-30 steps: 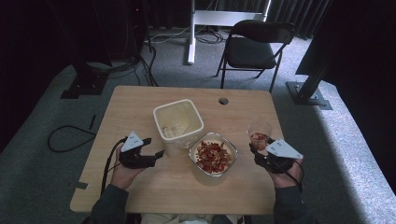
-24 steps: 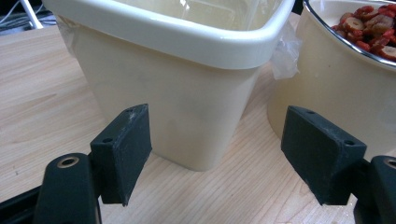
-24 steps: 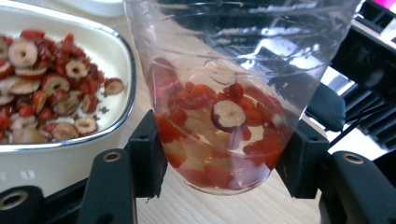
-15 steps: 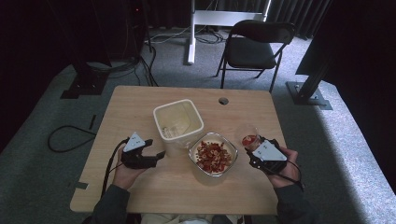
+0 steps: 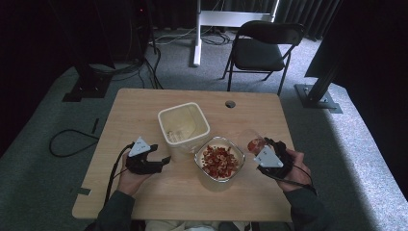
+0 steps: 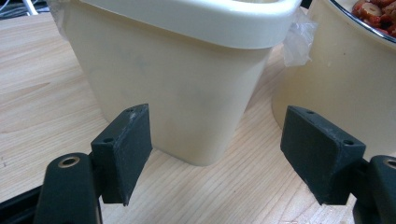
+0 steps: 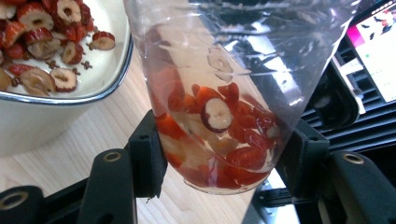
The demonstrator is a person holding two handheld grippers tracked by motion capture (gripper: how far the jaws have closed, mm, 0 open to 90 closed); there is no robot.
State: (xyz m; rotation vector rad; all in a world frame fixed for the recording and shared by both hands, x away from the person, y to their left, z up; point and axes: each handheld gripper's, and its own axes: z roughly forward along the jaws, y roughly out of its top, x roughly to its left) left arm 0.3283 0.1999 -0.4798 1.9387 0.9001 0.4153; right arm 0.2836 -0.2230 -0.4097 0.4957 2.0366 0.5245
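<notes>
A clear plastic cup [image 7: 219,116] with red sliced dried fruit in its bottom leans between the jaws of my right gripper [image 7: 219,161], which is shut on it. From above, the cup [image 5: 252,143] hangs tilted just right of a cream bowl [image 5: 201,168] heaped with the same red slices, and the right gripper [image 5: 265,150] is at the table's right side. A tall cream container [image 5: 184,126] stands behind the bowl. My left gripper [image 5: 165,160] lies low at its left, open. Its jaws [image 6: 219,158] stand apart in front of the container [image 6: 187,88], not touching it.
The bowl's wall [image 6: 336,88] stands close to the right of the container. The wooden table [image 5: 139,108] has a cable hole [image 5: 230,103] at its far edge. A black folding chair [image 5: 262,48] stands beyond the table. A cable [image 5: 72,139] loops on the floor at left.
My right gripper has carried the cup leftward, closer to the bowl, and tipped it more. The left gripper has stayed where it was.
</notes>
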